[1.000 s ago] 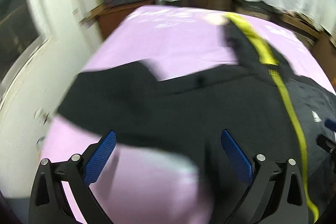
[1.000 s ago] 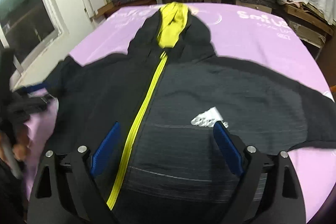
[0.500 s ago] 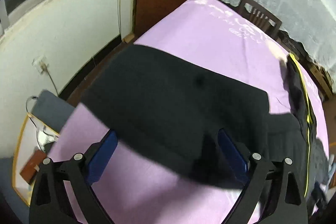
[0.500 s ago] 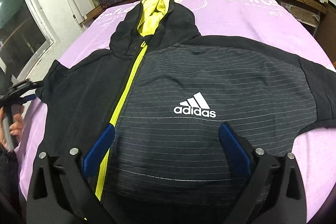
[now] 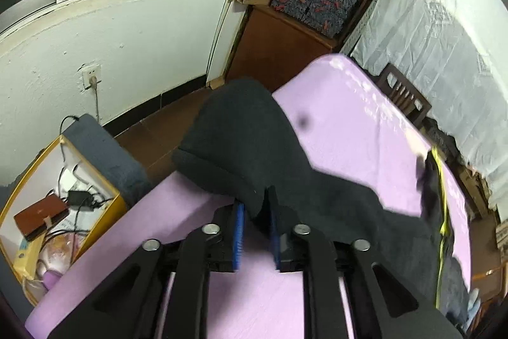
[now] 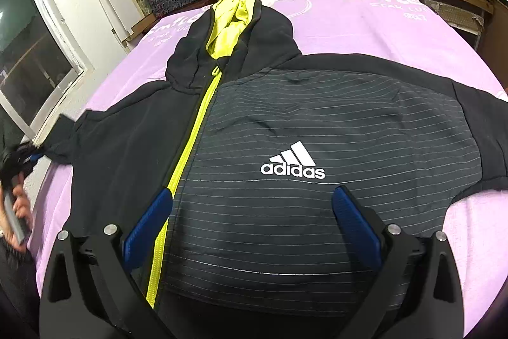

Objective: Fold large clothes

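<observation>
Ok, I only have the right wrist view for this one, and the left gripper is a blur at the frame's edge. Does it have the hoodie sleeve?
Observer: In the left wrist view, the left gripper has its jaws closing, with a fold of the sleeve between the blue pads.
Operator: Where does the cuff end lie?
Observer: It reaches past the edge of the purple table, over the brown floor.
Operator: Anything on that floor?
Observer: A yellow box stands beside the table, holding cables and a brown case.
</observation>
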The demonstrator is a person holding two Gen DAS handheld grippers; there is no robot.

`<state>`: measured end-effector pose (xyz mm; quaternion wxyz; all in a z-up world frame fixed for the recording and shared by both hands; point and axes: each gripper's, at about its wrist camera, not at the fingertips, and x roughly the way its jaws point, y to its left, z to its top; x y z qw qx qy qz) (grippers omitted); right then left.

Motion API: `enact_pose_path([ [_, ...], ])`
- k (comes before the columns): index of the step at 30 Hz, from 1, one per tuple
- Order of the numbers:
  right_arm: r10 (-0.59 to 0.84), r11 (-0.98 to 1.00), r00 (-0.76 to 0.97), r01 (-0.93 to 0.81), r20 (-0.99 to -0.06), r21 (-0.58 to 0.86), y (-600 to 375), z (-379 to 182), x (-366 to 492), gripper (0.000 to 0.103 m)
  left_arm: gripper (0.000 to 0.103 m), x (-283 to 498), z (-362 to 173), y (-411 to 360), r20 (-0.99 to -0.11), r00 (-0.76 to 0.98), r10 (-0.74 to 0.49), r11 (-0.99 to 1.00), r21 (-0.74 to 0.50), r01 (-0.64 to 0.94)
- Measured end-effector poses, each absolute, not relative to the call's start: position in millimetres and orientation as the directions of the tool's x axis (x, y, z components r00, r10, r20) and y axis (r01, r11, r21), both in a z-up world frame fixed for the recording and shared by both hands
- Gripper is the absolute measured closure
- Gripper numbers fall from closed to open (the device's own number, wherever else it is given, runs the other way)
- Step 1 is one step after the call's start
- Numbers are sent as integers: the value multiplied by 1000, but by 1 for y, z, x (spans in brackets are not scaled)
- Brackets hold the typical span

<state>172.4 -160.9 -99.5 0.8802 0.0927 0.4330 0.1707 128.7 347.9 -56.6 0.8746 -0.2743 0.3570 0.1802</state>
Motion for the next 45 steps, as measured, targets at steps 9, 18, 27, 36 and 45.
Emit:
enact_pose_path([
  [9, 380, 924, 575, -199, -725, 327, -163, -97, 178, 4, 41, 111, -16, 334, -648, 655, 388, 763, -172, -623],
  [18, 275, 961, 635, -174, -721, 213, -135, -45, 296, 4, 25, 289, -27, 151, -780, 625, 15, 987, -88, -134],
  [27, 265, 961, 549, -82, -793, 264, -147, -82, 421, 4, 8, 435, -82, 74, -856, 515, -42, 999, -52, -5],
  [36, 335, 935, 554, -293, -762, 199, -104, -93, 425, 74, 100, 453, -79, 57, -769, 629, -113, 993, -68, 95],
  [45, 348, 937, 653, -236, -673, 256, -126, -63, 452, 91, 103, 499, -31, 71, -668, 744, 29, 992, -74, -106],
])
